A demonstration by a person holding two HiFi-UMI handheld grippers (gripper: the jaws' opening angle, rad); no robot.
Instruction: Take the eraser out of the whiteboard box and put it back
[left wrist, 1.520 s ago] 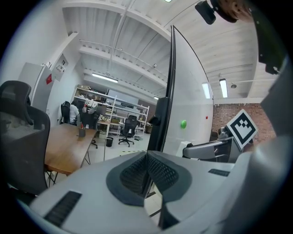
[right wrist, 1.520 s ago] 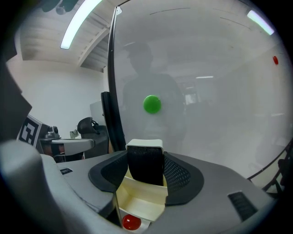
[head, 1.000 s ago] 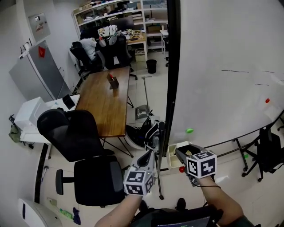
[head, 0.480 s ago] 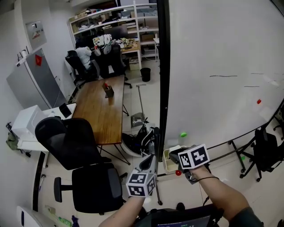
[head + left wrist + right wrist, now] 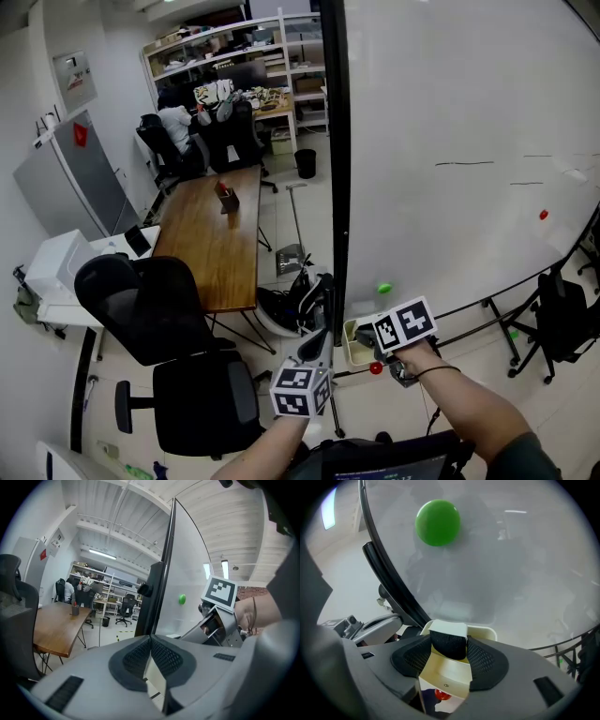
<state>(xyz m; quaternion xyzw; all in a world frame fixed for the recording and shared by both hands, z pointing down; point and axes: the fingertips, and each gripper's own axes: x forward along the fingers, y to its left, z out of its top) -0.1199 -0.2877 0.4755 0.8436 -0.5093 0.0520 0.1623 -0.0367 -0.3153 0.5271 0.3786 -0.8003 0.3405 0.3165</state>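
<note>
The eraser [image 5: 448, 641], white-backed with black felt, stands at the far end of the cream whiteboard box [image 5: 487, 631]. My right gripper [image 5: 448, 651] points steeply down into the box, its pads pressed on the eraser's two sides. I cannot tell whether the eraser rests on the box floor. In the head view the box [image 5: 354, 342] hangs at the whiteboard's lower left corner, with the right gripper [image 5: 373, 339] over it. My left gripper [image 5: 314, 352] hovers just left of the box with its tips together and nothing held, and from it I see the right gripper [image 5: 213, 620].
The whiteboard [image 5: 469, 112] fills the right side, with a green magnet [image 5: 383, 288] above the box and a red magnet [image 5: 376, 368] below it. Its black frame post [image 5: 333, 187] runs up beside the box. Office chairs [image 5: 178, 356] and a wooden table [image 5: 211, 234] stand to the left.
The right gripper has tipped further downward over the box while staying in place. The left gripper has shifted slightly. The head view has swung a little to the right.
</note>
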